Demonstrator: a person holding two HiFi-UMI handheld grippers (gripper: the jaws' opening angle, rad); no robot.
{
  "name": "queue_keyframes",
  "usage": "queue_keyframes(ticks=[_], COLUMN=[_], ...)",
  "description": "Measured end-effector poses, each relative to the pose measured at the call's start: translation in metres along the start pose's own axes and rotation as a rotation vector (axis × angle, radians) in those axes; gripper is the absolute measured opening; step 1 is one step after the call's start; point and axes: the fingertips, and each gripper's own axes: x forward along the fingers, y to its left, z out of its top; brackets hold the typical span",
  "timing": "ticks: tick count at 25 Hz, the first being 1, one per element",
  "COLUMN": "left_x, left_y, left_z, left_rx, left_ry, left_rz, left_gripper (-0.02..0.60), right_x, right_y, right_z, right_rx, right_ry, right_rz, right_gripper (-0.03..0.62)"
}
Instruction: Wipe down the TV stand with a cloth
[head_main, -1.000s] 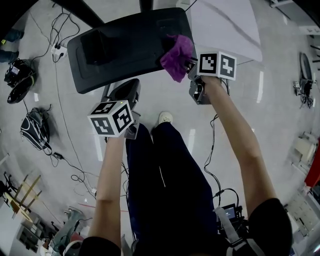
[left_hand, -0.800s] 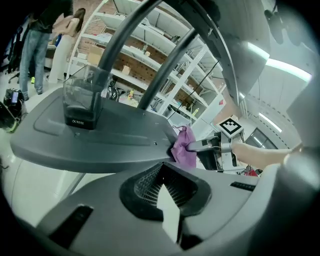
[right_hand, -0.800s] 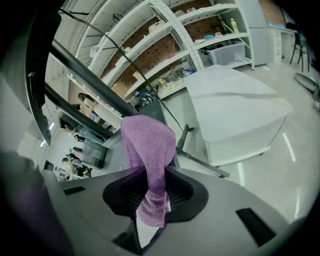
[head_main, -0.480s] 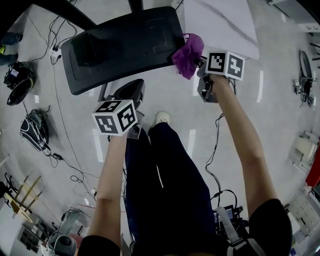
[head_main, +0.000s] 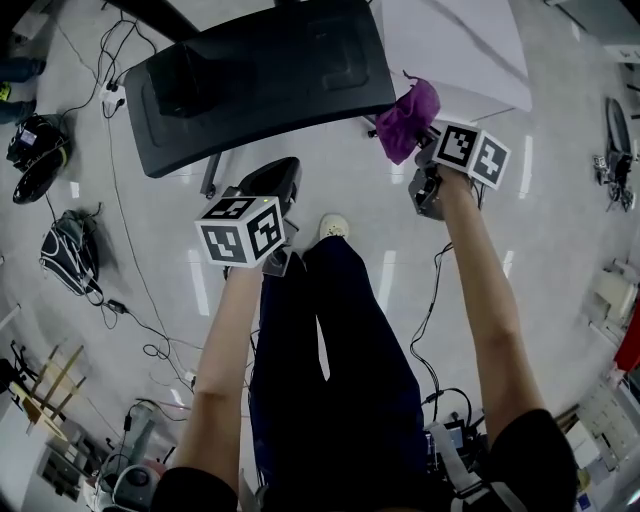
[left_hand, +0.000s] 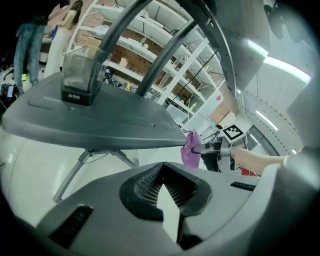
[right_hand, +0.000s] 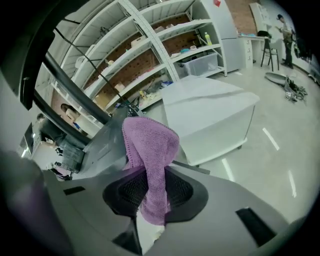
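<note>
Pale floor surrounded the TV stand (head_main: 260, 80); my right tool (head_main: 425, 140) pinched the cloth (head_main: 405, 115) beside its right edge, left tool (left_hand: 161, 175) closed, empty; flat overlapping strokes seemed best.

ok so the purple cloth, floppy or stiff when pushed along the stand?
Probably floppy: the purple cloth folds over and droops from the right tool. Likely light, since a small pinch carries it. Its knit texture may drag on the stand, so it could bunch.
</note>
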Motion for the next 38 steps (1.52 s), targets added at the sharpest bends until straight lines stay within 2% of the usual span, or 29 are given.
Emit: queue_keyframes(ticks=[9,13,18,22,25,27,29,33,38], left_x=[0.006,0.018,0.036,0.054,0.069,0.077,0.084,0.108,0.144], left_y=[0.047,0.062,0.108,0.147,0.18,0.202,0.223,0.266,0.297], left_z=[-0.037,-0.049,-0.067,-0.082,-0.101,-0.11,-0.115,-0.112,-0.097], left_rx=[-0.016,-0.004,-0.013,0.035,0.072,0.082,0.087,0.132,0.179], left_ry=[-0.02,-0.089,-0.177,-0.265,-0.325,-0.368,-0.409,-0.462,-0.482], left_rz=[-0.014,-0.035,-0.045,-0.016,0.03,0.056,0.077,0.111,0.093], left_gripper=[0.006,0.006,0.006,0.006,0.006,0.006,0.006,0.006,0.006], right_x=[0.045,0.08,0.144,0.188,0.221,0.245,0.268,0.316,0.357], right_y=[0.018,0.02,0.041,0.063,0.089,0.103,0.117,0.149,0.188], right_z=[-0.075,-0.099,-0.139,-0.155,-0.172,-0.186,-0.195,-0.184,-0.16], right_rx=[0.007,-0.047,-0.075,-0.195,-0.261,-0.267,-0.316,-0.523,-0.683], right_ry=[-0.002,-0.058,-0.115,-0.196,-0.248,-0.256,-0.256,-0.283,-0.321], right_rz=[0.013,0.028,0.099,0.159,0.28,0.358,0.411,0.489,0.592], right_gripper=[0.104,0.104,0.104,0.104,0.104,0.104,0.104,0.104,0.104])
